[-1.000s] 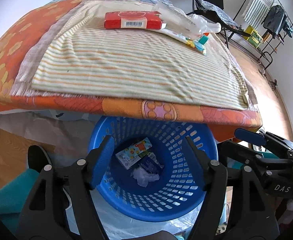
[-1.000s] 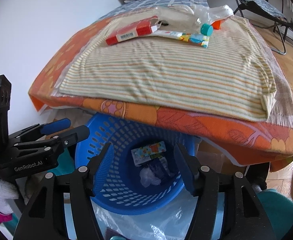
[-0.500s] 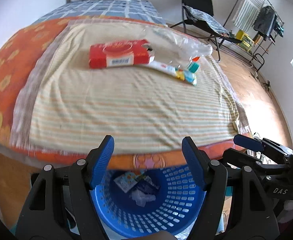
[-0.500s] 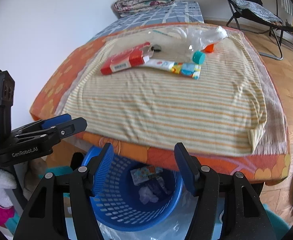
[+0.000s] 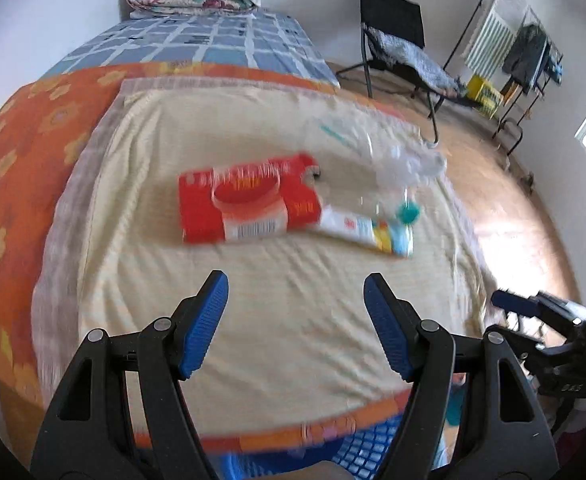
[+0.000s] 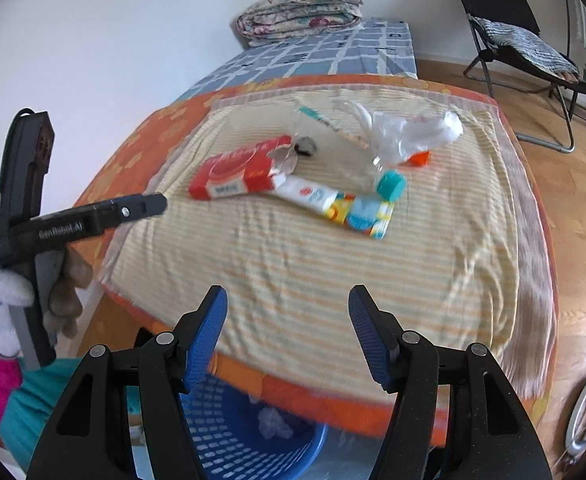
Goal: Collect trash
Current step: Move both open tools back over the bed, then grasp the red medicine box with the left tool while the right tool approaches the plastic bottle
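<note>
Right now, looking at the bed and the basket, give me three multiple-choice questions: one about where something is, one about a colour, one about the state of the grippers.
1. Where does the red carton lie?
A. in the basket
B. on the striped sheet
C. on the chair

2. What colour is the laundry-style basket below the bed's edge?
A. blue
B. green
C. white

3. How do the left gripper and right gripper stand?
A. both shut on trash
B. one holds the carton
C. both open and empty

Answers:
1 B, the carton rests on the striped sheet beside the colourful tube box.
2 A, its perforated wall is blue.
3 C, nothing sits between either pair of fingers.
</note>
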Available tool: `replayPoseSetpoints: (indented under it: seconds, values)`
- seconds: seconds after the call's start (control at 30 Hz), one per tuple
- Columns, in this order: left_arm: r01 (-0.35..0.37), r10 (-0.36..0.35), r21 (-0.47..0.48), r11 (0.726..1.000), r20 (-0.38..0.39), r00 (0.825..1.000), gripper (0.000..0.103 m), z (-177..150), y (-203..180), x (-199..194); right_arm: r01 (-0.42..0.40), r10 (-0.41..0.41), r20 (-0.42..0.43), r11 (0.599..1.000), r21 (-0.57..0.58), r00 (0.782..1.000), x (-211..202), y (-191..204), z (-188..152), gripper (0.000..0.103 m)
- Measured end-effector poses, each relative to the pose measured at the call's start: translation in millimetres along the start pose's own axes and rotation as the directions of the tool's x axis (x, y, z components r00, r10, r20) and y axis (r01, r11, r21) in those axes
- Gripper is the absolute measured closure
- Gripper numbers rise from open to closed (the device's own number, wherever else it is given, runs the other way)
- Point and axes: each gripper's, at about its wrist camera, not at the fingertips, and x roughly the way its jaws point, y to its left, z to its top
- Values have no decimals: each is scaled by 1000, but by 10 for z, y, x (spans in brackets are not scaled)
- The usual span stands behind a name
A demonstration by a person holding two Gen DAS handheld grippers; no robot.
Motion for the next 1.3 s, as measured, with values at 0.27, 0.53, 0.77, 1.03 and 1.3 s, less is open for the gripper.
replayPoseSetpoints:
  seconds: [0.27, 0.53, 0.77, 1.03, 1.3]
  values:
    - [77, -77, -72, 994, -7, 997, 30, 681, 338, 390, -26, 26, 3, 999, 23, 1000, 295, -356, 494, 40]
    - [92, -94, -56, 994, -48, 994, 30, 1057, 579, 853, -84, 84, 28, 996, 11, 996, 547, -407, 944, 40]
    - [138, -154, -154, 978, -97, 983, 30, 1115, 906, 1250, -104, 104, 9, 995, -4, 995, 829, -426, 1148, 40]
    - [223, -262, -221, 949, -162, 952, 30, 965, 1043, 1341, -109, 109, 2, 994, -16, 994, 1020, -421, 1260, 40]
    - [209, -218, -64, 976, -248, 944, 30, 657, 746, 1047, -19, 19, -4, 997, -81, 1000, 1195, -377, 1347, 40]
